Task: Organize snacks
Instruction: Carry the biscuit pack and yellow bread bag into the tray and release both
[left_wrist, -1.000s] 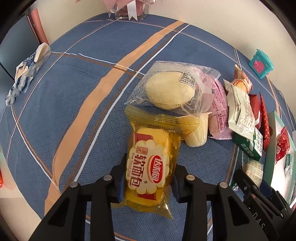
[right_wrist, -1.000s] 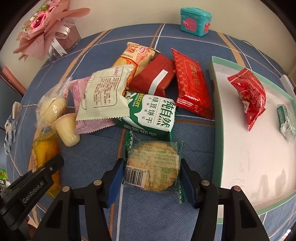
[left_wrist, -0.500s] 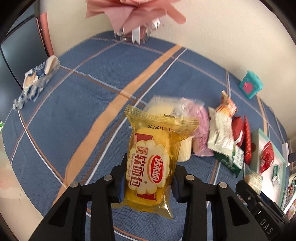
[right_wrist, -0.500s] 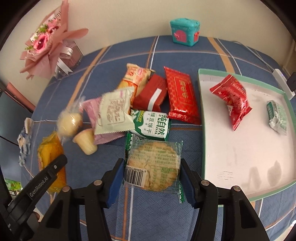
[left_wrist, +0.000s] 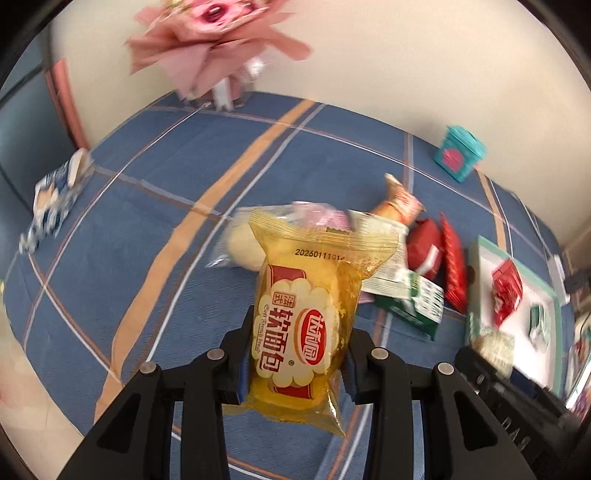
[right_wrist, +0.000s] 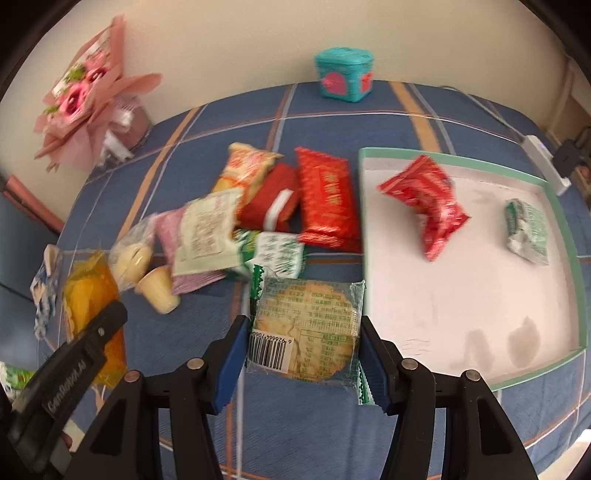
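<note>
My left gripper (left_wrist: 295, 363) is shut on a yellow soft-bread packet (left_wrist: 306, 314) and holds it well above the blue cloth. My right gripper (right_wrist: 303, 356) is shut on a clear round-cracker packet (right_wrist: 306, 332), lifted beside the tray. A pile of snack packets (right_wrist: 258, 206) lies on the cloth left of the white tray with a green rim (right_wrist: 569, 236). In the tray lie a red packet (right_wrist: 424, 203) and a green-and-white packet (right_wrist: 526, 229). The left gripper with its yellow packet also shows at the lower left of the right wrist view (right_wrist: 88, 295).
A pink bouquet (right_wrist: 88, 107) stands at the back left and a teal box (right_wrist: 343, 74) at the back by the wall. A blue-and-white wrapper (left_wrist: 55, 199) lies near the cloth's left edge. A power strip (right_wrist: 546, 162) lies beyond the tray.
Both grippers have risen higher and drawn back from the table with their packets still held. The snack pile and tray look farther away.
</note>
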